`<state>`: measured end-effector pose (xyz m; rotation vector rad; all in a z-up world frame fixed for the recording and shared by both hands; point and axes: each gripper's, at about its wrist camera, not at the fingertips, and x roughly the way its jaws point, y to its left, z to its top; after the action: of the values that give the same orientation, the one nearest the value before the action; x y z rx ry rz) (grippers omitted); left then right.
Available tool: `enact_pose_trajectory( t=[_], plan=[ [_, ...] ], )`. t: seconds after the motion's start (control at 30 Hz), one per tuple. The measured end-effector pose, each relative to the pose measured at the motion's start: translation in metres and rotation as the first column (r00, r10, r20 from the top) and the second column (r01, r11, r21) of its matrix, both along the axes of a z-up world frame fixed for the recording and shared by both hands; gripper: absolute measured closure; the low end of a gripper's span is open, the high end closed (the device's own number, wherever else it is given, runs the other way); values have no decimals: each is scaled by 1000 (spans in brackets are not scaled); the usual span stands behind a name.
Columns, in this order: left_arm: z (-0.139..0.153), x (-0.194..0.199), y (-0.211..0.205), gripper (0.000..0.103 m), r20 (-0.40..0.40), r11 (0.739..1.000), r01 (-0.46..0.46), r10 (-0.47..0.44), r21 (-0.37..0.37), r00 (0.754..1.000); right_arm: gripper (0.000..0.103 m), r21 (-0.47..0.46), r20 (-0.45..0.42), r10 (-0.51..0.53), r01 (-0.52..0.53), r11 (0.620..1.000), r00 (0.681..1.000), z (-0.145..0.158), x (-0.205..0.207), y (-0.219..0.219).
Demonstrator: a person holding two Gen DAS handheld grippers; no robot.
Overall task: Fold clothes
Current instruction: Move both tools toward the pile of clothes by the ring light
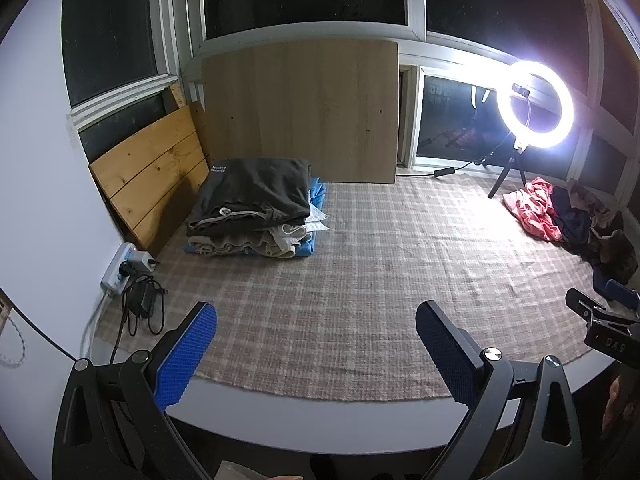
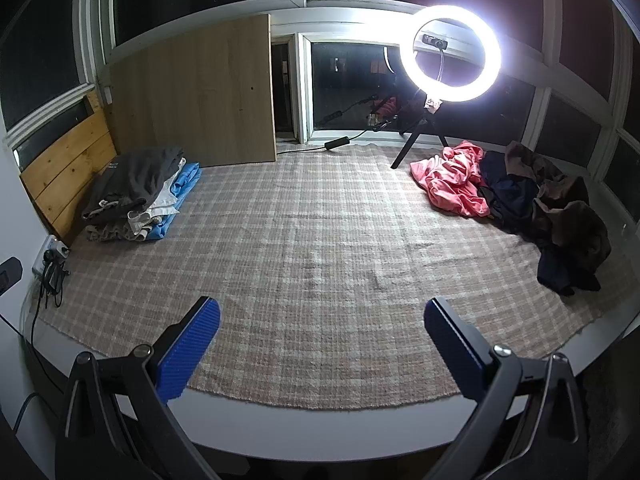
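Fingers of left gripper (image 1: 316,344) and right gripper (image 2: 322,340) spread wide, nothing between them. Unfolded clothes (image 2: 516,200) heaped at right of frame on checked cloth (image 2: 320,240); folded stack (image 2: 136,196) at left. Risks: pinching cloth along with garment; pink top (image 2: 456,184) beside ring light (image 2: 450,54) tripod, tug could topple it.

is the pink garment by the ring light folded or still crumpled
Crumpled, not folded: the pink garment lies bunched in loose wrinkles beside the dark clothes, unlike the flat stacked pile at left.
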<state>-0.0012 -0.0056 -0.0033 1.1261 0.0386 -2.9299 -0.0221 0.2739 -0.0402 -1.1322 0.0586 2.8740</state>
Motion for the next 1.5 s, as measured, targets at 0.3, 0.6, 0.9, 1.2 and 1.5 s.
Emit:
enact_pose_trajectory(
  t=[0.3,0.6,0.9,1.2,1.5],
  plan=[
    [-7,-5,7,3,4,998,-9,9,-56,1000,0,-20,-13,0,0,1000,1000,-2,0,0],
    [-9,-11,7,3,10,998,-2,3,-59,1000,0,-13,1,-12,12,1000,1000,-5,-5,-4],
    [-14,-19,10,3,8,998,24,-23,-64,1000,0,-14,8,-38,38,999,999,-7,-10,-2],
    [-15,-41,10,3,18,996,63,-62,-68,998,0,-14,14,-77,77,997,997,-9,-16,-4],
    [-20,-70,8,3,35,989,134,-132,-65,991,0,-7,27,-157,157,988,987,-9,-27,-7]
  ],
)
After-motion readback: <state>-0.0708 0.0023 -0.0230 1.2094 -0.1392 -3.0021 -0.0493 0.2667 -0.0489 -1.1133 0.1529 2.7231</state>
